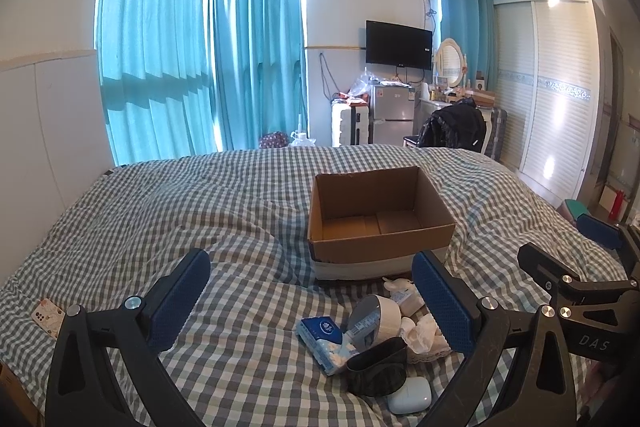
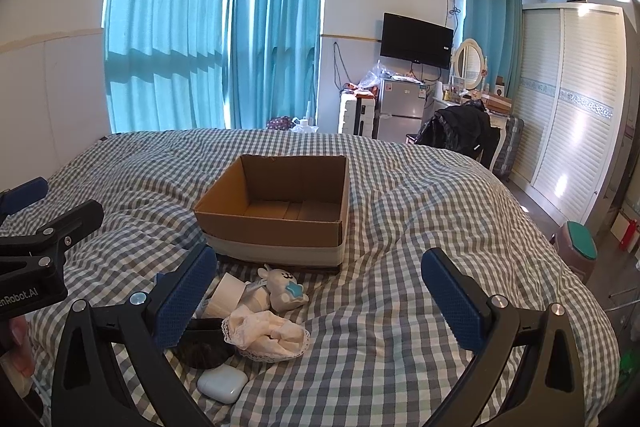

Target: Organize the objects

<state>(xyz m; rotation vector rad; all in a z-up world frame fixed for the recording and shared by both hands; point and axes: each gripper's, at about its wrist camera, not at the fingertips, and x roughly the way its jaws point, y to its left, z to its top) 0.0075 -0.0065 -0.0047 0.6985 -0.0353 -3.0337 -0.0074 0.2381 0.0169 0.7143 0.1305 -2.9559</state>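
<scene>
Both grippers, left gripper (image 1: 312, 301) & right gripper (image 2: 320, 303), gape wide & empty; small-item pile (image 1: 372, 339) sits lower-centre betw left's pads, w/ open brown cardboard box (image 1: 380, 211) just beyond, so left's nearer.

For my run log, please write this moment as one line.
stage: before first pick | left tongs: open, empty | right tongs: open, empty | cardboard box: empty | small items: on bed before box

Bright curtained daylight (image 1: 160, 47) — sharp, fisheye-warped edges

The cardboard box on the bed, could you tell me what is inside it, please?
The cardboard box looks empty: only its bare brown floor shows. Its near wall hides the front strip of floor.
</scene>
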